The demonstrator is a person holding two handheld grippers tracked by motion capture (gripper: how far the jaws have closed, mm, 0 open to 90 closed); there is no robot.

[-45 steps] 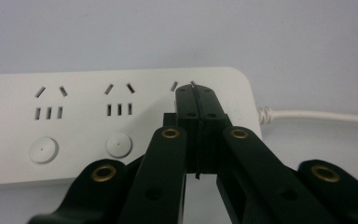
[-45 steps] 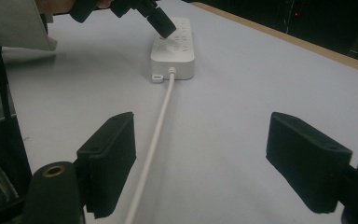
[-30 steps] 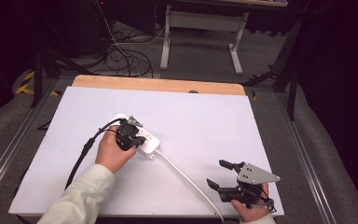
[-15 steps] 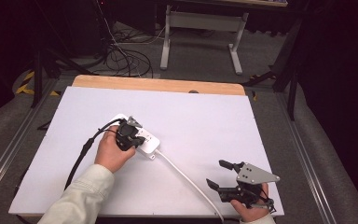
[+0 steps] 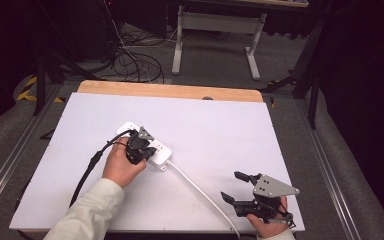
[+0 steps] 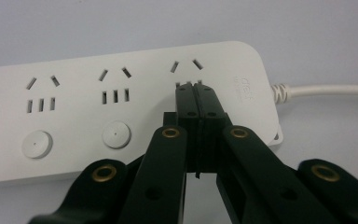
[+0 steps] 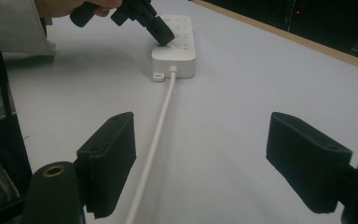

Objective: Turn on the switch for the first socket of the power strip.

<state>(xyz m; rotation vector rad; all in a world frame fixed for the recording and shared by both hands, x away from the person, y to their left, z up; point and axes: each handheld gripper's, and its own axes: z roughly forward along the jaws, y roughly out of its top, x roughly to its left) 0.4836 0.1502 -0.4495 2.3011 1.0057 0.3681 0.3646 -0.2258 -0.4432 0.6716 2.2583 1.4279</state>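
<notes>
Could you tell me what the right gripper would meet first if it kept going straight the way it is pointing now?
Probably the white cord, which runs up between the open right gripper jaws, then the power strip at its far end, where the shut left gripper presses. Depth is hard to judge.

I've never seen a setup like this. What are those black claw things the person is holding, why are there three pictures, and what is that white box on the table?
No robot here: a person holds a hand-held gripper in each hand, a tool with two black jaws. One picture comes from a camera above the table; the other two come from small cameras riding on each tool, looking along its jaws.

The white box is a power strip with sockets and round buttons, lying flat; its white cord runs toward the person.

The left hand-held gripper has its jaws shut together, nothing between them, with the tips pressed down on the strip's end socket nearest the cord, where a button would sit.

The right hand-held gripper rests near the table's front edge, jaws wide open and empty, pointed toward the strip.
</notes>
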